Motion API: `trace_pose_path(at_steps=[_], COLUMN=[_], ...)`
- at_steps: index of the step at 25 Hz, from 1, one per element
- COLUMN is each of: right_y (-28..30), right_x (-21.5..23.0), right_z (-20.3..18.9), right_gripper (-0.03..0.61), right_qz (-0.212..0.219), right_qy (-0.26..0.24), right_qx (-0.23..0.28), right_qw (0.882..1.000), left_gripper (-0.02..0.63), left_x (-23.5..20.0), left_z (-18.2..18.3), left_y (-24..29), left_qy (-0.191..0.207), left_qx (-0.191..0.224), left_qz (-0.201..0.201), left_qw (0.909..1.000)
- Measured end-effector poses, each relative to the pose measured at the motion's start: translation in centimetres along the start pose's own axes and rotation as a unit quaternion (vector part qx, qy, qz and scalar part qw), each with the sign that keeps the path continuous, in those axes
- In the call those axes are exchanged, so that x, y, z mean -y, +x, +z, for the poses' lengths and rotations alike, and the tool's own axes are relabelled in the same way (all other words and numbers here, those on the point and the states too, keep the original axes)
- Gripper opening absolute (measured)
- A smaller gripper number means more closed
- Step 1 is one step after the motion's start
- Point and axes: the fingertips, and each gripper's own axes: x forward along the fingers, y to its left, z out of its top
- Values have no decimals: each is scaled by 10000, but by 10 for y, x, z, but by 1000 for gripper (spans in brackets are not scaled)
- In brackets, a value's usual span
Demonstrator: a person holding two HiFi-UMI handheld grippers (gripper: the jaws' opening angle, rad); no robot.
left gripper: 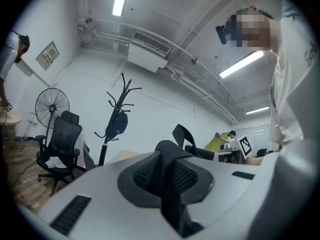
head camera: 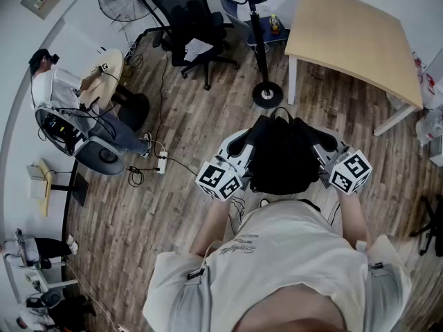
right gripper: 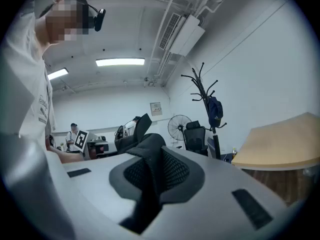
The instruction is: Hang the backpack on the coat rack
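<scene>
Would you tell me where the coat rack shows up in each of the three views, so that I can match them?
Head view: coat rack at top centre, just left of the wooden table.
Left gripper view: coat rack left of centre.
Right gripper view: coat rack right of centre.
Shared landmark: the black office chair standing beside it.

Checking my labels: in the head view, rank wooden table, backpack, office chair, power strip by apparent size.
1. wooden table
2. office chair and backpack: alike; backpack is nearer the camera, so unranked
3. power strip
</scene>
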Motion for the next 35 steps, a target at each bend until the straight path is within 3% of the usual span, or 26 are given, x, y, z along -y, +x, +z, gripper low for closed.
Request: trace_pose_path(at_steps=[13, 18, 29, 35], right_y=[22, 43, 75, 111], right_x=[-3, 5, 63, 104], right_z=[1, -1, -25, -23], right_gripper=[26, 27, 26, 26], right_qz=[-452, -530, -360, -9], right_qy=[-131, -242, 574, 573], right_qx=[107, 163, 161, 254], right_qw=[9988, 9982, 9976, 9980], left_gripper=[41, 41, 41, 41], left_x=[-23, -46, -83, -116], left_z=[4, 5, -14, -18], left_y=[1, 8, 57, 92], left_qy=[-240, -136, -108, -607], left_qx=[-108, -122, -338, -242], left_qz=[-479, -593, -403, -318], left_qw=[9985, 9981, 9986, 9974])
